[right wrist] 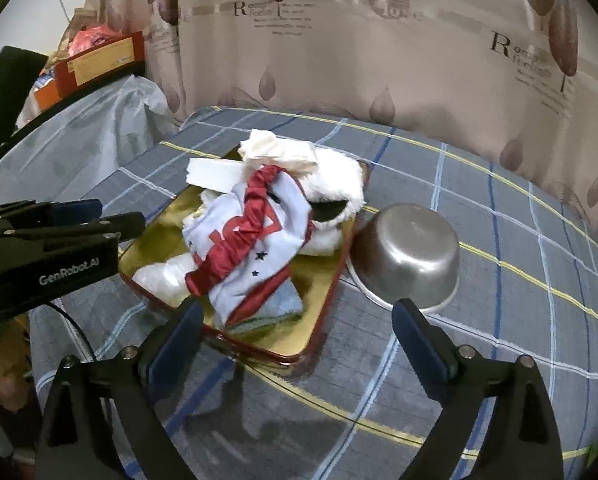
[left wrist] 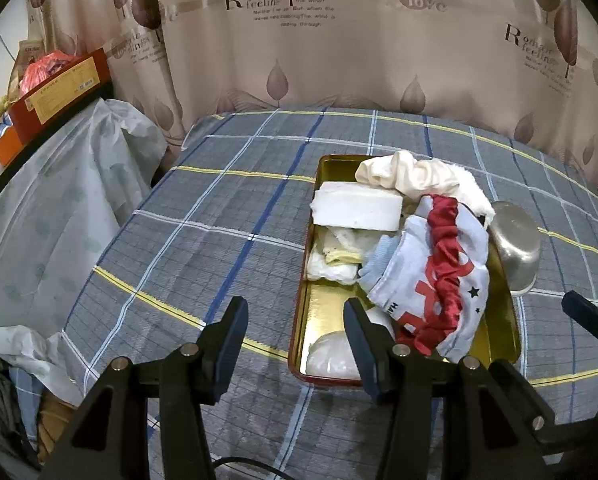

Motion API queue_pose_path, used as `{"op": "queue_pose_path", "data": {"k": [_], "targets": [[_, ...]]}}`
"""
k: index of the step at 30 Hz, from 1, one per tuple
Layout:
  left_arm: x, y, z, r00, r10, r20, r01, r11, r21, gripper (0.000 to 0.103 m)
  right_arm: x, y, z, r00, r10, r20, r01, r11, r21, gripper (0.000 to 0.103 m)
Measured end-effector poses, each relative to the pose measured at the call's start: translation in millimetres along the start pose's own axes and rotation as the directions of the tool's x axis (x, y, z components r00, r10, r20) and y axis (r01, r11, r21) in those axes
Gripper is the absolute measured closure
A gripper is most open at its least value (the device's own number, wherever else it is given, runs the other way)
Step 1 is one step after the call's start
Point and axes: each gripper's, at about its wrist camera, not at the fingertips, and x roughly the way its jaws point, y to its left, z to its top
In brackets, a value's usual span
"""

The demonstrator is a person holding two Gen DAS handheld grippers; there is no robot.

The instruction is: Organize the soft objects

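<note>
The gold tray [right wrist: 319,312] with its red rim is the landmark; it lies on a blue-grey checked cloth [left wrist: 203,248] that covers the surface below.

Nearest, on the tray's near right side, the right gripper [right wrist: 299,332] hangs over the cloth with its 2 fingers spread wide and nothing between them. No earlier picture is given to compare. On the tray's left side the left gripper [left wrist: 295,320] is held about half open and empty: 1 finger is over the cloth outside the tray's left rim, the other above the tray's near end.

Inside the tray, at its near end, lies a white translucent bag [left wrist: 331,354]. Just beyond it a pale blue cloth with red print and black stars [left wrist: 431,276] is heaped along the tray's right half, a crumpled red satin band [left wrist: 443,240] draped over it and a light blue towel [right wrist: 275,304] under it. On the tray's left side sit white crumpled wrappers [left wrist: 335,256], then a white foam block [left wrist: 359,208]. At the tray's far end lie a cream cloth [left wrist: 391,170] and a white fluffy piece [right wrist: 339,176].

Just beside the tray's right rim a steel bowl [right wrist: 411,252] rests upside down on the cloth.

Beyond the tray hangs a beige curtain [left wrist: 339,48] with leaf print.
</note>
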Motion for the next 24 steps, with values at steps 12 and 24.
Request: {"op": "queue_pose_path", "data": {"k": [12, 24], "targets": [[-1.1, -6.5, -1.8, 1.000, 0.005, 0.005, -0.005, 1.000, 0.017, 0.052, -2.0, 4.7, -0.1, 0.999, -0.032, -0.003, 0.032, 0.999, -0.011, 0.002], [-0.4, -9.5, -2.5, 1.000, 0.012, 0.003, -0.012, 1.000, 0.022, 0.052, -0.2, 12.4, -1.0, 0.999, -0.040, -0.006, 0.040, 0.998, -0.039, 0.002]]}}
